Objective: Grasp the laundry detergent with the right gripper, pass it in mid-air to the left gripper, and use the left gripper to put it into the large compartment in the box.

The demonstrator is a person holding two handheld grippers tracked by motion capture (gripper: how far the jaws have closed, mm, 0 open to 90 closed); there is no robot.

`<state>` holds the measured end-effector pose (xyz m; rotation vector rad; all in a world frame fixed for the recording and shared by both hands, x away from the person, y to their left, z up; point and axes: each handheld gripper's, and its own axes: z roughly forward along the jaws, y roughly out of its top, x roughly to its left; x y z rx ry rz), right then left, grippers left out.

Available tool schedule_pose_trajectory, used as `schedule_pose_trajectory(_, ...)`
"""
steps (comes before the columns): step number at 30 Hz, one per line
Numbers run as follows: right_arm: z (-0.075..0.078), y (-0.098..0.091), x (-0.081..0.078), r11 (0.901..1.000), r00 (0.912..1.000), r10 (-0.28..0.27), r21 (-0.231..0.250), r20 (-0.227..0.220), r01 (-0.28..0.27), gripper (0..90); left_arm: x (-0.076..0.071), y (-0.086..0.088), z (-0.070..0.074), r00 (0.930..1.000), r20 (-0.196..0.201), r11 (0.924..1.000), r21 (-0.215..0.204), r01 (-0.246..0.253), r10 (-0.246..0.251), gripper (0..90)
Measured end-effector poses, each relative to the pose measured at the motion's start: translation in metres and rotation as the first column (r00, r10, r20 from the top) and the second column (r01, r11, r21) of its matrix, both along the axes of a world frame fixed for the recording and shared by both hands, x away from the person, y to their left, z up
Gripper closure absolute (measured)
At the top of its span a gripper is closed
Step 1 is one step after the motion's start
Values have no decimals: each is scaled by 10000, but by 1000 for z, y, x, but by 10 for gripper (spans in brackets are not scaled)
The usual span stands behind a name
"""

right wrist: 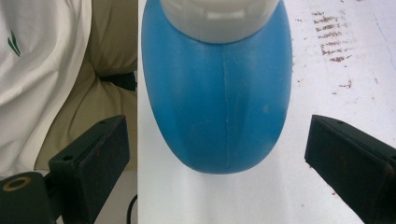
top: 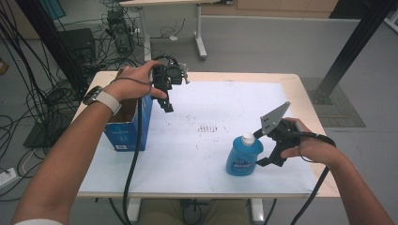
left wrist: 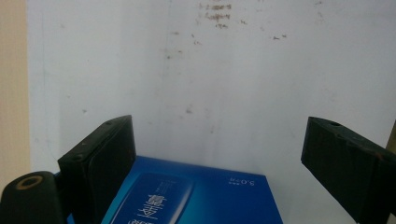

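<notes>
A blue bottle (top: 244, 157) with a white cap stands upright on the white sheet near the table's front right. My right gripper (top: 264, 147) is open right beside it, one jaw on each side of the bottle (right wrist: 219, 93), and I cannot tell whether they touch it. A blue cardboard box (top: 127, 126) with its top open stands at the table's left. My left gripper (top: 165, 101) hangs open above the box's far right corner, pointing down. In the left gripper view the box's blue printed side (left wrist: 187, 196) lies below the empty jaws.
The white sheet (top: 202, 112) covers most of the wooden table (top: 300, 91) and carries dark smudges (top: 210, 127) at its middle. Cables and equipment lie on the floor at the far left. A black post (top: 352, 47) stands beyond the table's right corner.
</notes>
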<state>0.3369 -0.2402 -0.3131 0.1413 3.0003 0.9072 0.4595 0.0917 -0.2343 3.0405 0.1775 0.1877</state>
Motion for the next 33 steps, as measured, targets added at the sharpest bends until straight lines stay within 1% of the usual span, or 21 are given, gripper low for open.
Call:
schedule_pose_trajectory(14,-1,0,0,10000,10000,-55,-39,-21,55,66,0,0,-1,10000,-6,10000,-42,11,-11,107)
schedule_pose_trajectory(19,-1,0,0,10000,10000,-60,-28,-15,60,66,1,0,0,10000,-52,10000,22,27,-27,107)
schedule_pose_trajectory(33,-1,0,0,10000,10000,-77,-34,-43,77,67,1,0,0,10000,-14,10000,-6,14,-14,107)
